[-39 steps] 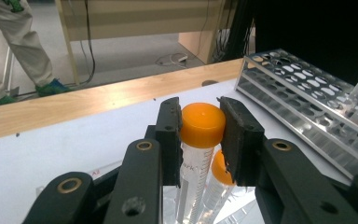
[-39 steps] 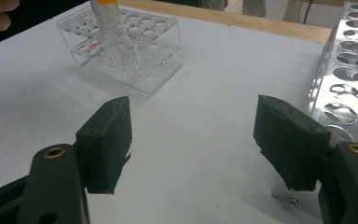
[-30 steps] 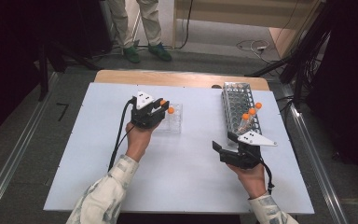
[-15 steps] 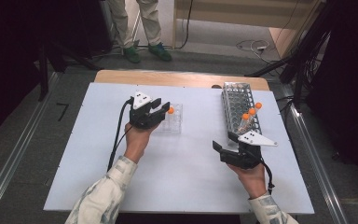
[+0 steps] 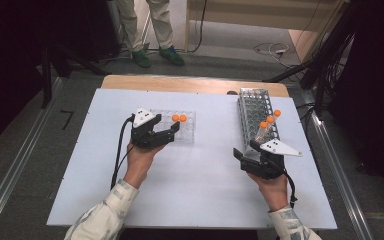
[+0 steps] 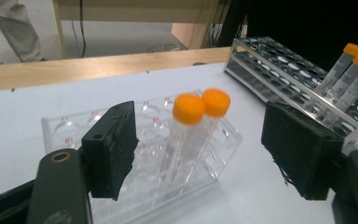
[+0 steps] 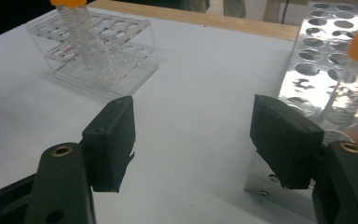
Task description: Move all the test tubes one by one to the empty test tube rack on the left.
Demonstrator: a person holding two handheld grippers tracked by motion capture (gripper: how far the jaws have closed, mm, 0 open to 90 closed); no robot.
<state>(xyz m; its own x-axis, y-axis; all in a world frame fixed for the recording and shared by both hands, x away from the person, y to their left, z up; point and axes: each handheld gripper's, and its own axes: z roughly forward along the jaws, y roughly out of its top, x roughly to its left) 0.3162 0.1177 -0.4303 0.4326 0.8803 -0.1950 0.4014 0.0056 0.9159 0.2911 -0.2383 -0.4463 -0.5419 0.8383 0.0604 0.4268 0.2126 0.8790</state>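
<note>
My left gripper [image 6: 200,154] has just been spreading its jaws; they stand apart with nothing pressed, two orange-capped tubes [image 6: 189,135] upright in the clear rack [image 6: 74,133] just ahead between them. Small red marks on that rack are too tiny to read. My right gripper [image 7: 191,140] gapes empty, the metal rack [image 7: 317,60] beside its right finger.

Ahead of your right gripper [image 7: 193,144], past its left-hand jaw, the tube in the clear rack [image 7: 98,46] loses its orange cap [image 7: 68,2] to the top edge; beside the right-hand jaw the metal rack [image 7: 317,60] runs off the picture, and the capped tube [image 7: 356,79] there is cut short; red marks on the clear rack, beyond your left gripper [image 6: 200,158], are too small to read.
</note>
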